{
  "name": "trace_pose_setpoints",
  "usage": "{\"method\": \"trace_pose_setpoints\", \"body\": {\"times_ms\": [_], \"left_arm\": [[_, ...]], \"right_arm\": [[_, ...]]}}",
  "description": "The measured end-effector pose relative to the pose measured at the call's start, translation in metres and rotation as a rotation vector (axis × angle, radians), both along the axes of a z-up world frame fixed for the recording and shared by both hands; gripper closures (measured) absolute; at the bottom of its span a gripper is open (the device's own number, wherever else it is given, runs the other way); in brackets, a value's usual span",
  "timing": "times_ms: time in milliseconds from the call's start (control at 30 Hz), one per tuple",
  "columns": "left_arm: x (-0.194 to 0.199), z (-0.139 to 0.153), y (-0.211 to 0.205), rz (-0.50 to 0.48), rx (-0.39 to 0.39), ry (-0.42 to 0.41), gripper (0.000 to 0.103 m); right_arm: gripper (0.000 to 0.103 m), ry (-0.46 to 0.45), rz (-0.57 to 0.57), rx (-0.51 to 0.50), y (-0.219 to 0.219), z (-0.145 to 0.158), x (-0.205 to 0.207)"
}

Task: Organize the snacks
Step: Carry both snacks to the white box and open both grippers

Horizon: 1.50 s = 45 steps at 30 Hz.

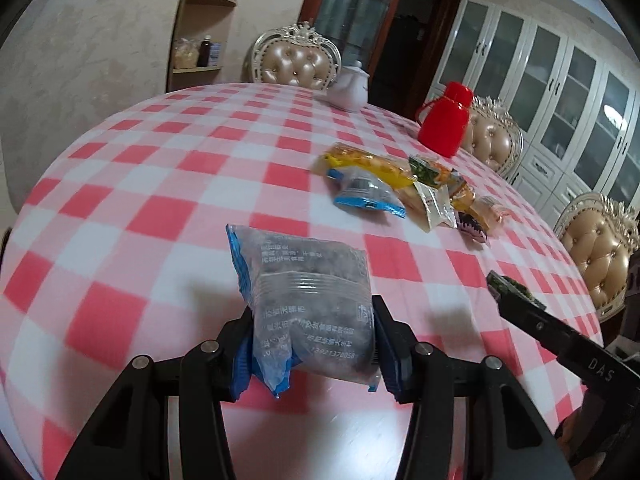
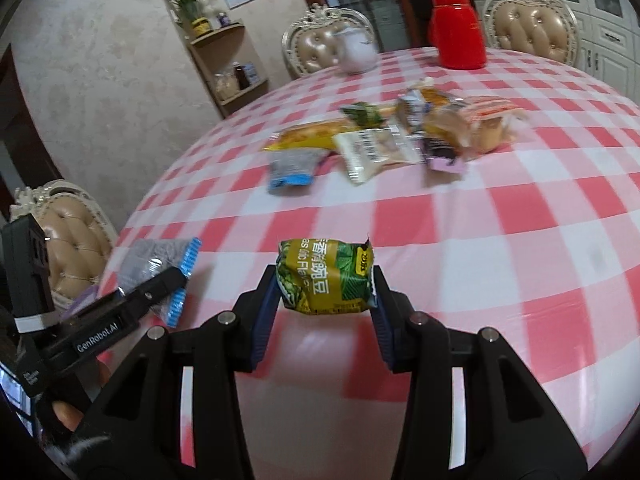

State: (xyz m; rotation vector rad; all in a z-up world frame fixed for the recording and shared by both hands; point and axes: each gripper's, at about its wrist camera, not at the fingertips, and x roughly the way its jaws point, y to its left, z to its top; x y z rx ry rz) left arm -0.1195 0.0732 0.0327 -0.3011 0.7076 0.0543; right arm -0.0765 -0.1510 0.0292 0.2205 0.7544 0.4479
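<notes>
Your left tongs (image 1: 314, 344) pinched a clear grey snack pouch with blue crimped edges (image 1: 310, 304), low in the centre of the left wrist view, lifted off the round worktop under its red-and-white checked cloth (image 1: 140, 184). Your right tongs (image 2: 325, 292) were pressed onto a green and yellow foil snack packet (image 2: 326, 276), low in the centre of the right wrist view, also clear of the cloth. The remaining pile of mixed snack packets (image 2: 384, 140) lay in the upper middle of that frame, a second grey-and-blue pouch (image 2: 291, 170) at its left edge. Beyond the pile stood a red plastic thermos jug (image 2: 458, 28) at upper right and a white ceramic teapot (image 2: 357, 52) to its left. Cream tufted chairs (image 1: 298, 64) ringed the worktop.
</notes>
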Motion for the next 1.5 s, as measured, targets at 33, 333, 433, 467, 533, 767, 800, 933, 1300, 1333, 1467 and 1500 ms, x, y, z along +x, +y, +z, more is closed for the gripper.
{"method": "trace_pose_setpoints", "body": {"times_ms": [33, 333, 433, 467, 533, 767, 800, 933, 1300, 1333, 1467, 1500], "left_arm": [[-0.004, 0.002, 0.003, 0.007, 0.007, -0.004, 0.051], [-0.061, 0.022, 0.052, 0.085, 0.063, -0.045, 0.051], [-0.081, 0.026, 0.069, 0.116, 0.075, -0.052, 0.051], [-0.087, 0.027, 0.074, 0.128, 0.083, -0.053, 0.051], [-0.100, 0.028, 0.085, 0.153, 0.099, -0.053, 0.051], [-0.148, 0.025, 0.129, 0.248, 0.129, -0.036, 0.051], [-0.152, 0.025, 0.134, 0.261, 0.131, -0.036, 0.051], [-0.179, 0.028, 0.159, 0.334, 0.162, -0.037, 0.051], [-0.216, 0.028, 0.201, 0.447, 0.209, -0.037, 0.053], [-0.217, 0.026, 0.205, 0.455, 0.207, -0.024, 0.053], [-0.223, 0.021, 0.221, 0.501, 0.186, -0.006, 0.048], [-0.225, 0.020, 0.223, 0.513, 0.181, -0.005, 0.044]], "right_arm": [[0.056, -0.002, 0.013, 0.005, 0.006, 0.001, -0.003], [0.056, -0.015, 0.173, 0.022, 0.083, 0.006, -0.029], [0.056, -0.010, 0.231, 0.024, 0.108, 0.004, -0.038], [0.056, -0.008, 0.254, 0.025, 0.118, 0.004, -0.041], [0.056, -0.008, 0.302, 0.020, 0.138, 0.004, -0.050], [0.056, -0.021, 0.449, -0.009, 0.193, 0.005, -0.085], [0.056, -0.024, 0.468, -0.016, 0.201, 0.005, -0.089], [0.056, -0.043, 0.550, -0.043, 0.233, 0.005, -0.110], [0.055, -0.081, 0.756, -0.123, 0.306, -0.001, -0.170], [0.055, -0.083, 0.770, -0.131, 0.312, -0.003, -0.174], [0.051, -0.053, 0.819, -0.137, 0.329, -0.011, -0.182], [0.043, -0.035, 0.841, -0.130, 0.332, -0.013, -0.183]]}}
